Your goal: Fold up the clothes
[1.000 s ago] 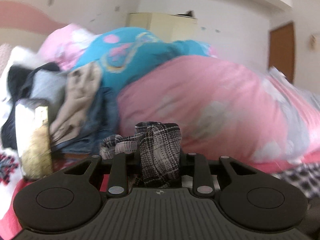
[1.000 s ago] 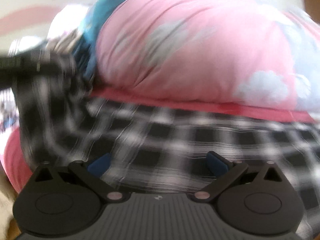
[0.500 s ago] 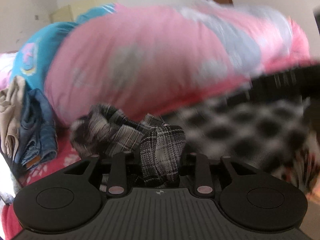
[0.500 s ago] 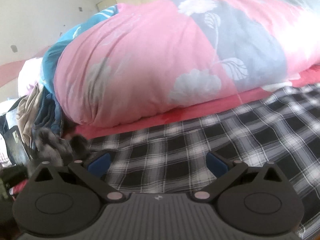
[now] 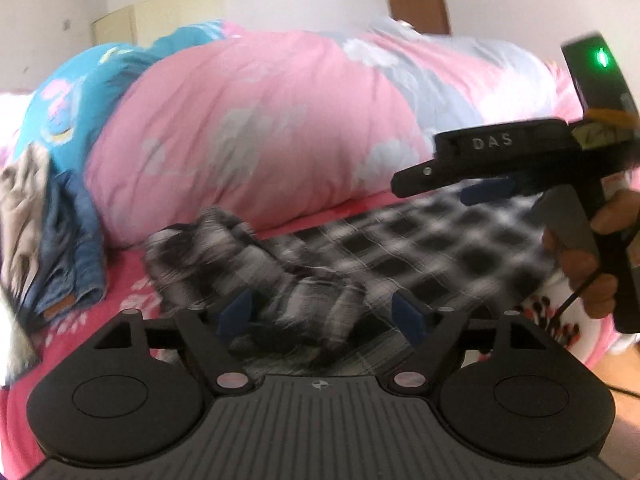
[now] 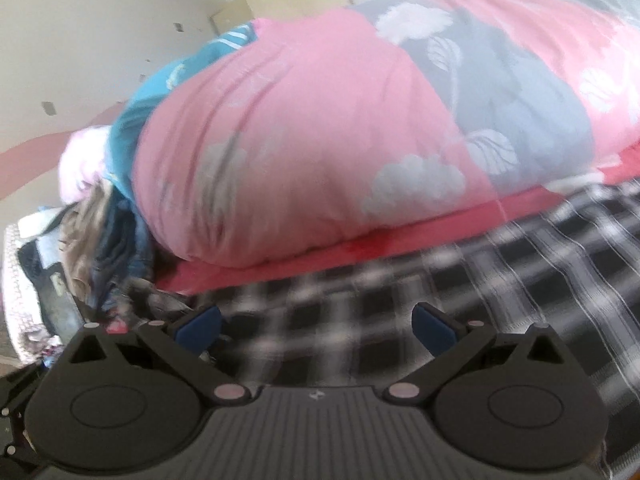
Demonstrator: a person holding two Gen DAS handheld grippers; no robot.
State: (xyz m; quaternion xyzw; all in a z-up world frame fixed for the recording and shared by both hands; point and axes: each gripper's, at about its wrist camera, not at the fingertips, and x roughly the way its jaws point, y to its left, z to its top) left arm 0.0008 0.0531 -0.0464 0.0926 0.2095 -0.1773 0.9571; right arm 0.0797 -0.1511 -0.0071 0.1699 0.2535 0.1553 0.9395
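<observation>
Item: black-and-white plaid shirt (image 5: 420, 248), spread on the pink floral bedsheet (image 5: 132, 280) with one bunched part, probably a sleeve (image 5: 256, 276), lying between and just ahead of your left claw (image 5: 324, 312). State of left claw: jaws opening, blue pads (image 5: 236, 312) standing clear on either side of the bunched cloth, nothing pinched. State of right claw (image 6: 316, 326): jaws wide apart over the flat body of the shirt, nothing between the pads; seen from the left view, it hangs to the right of and above the left claw, held by your hand (image 5: 592, 264). Beyond both claws: rolled pink quilt (image 5: 260, 136) with a blue quilt (image 5: 80, 92) behind it; to the left of the left claw, folded jeans (image 5: 76, 252) and a beige garment (image 5: 22, 208) stacked against the bedding. Handling note for the step, which appears to be laying the sleeve over the body: let the left jaws finish parting before you pull back, or the cloth is likely to drag along with a pad. The sleeve sits crumpled, not flat, so expect to re-take it near its end and draw it straight across the panel. Keep the right claw low on the flat panel nearby to hold it from sliding, since this thin woven fabric probably shifts easily on the sheet. Motion blur hides the exact edges of the sleeve; the collar and cuffs cannot be told.
</observation>
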